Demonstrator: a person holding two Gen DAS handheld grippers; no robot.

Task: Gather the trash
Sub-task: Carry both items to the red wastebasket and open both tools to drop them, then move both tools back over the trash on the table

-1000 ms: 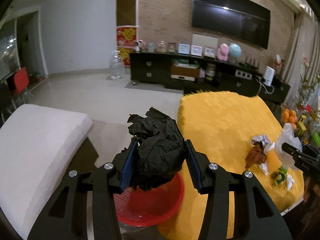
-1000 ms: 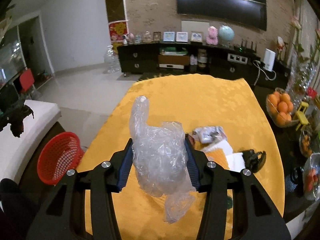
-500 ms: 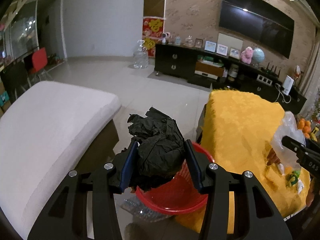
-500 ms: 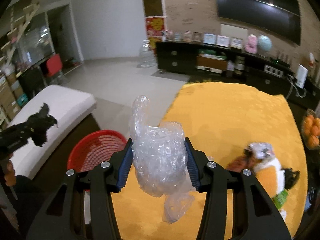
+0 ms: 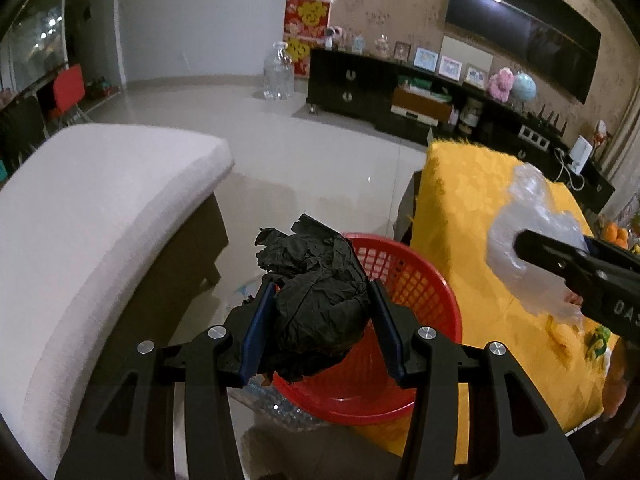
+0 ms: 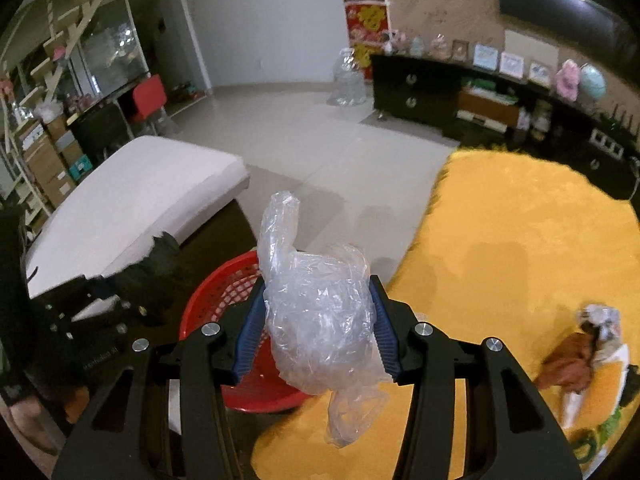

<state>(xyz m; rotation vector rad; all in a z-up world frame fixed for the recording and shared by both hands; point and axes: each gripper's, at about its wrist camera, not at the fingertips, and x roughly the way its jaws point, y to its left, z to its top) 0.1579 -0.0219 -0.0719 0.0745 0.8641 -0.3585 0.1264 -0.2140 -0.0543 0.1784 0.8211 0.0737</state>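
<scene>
Both claws have swung from over the tabletop (image 6: 520,248) toward the basket (image 5: 404,280). Left claw (image 5: 320,308) clenched on black wad (image 5: 316,296), above basket; right claw (image 6: 316,320) grasping clear bag (image 6: 320,320), near rim. Step: carrying to bin. Next: centre over basket, release.

Crinkled clear plastic bag (image 6: 320,328), glossy tiled floor (image 5: 304,160)
</scene>
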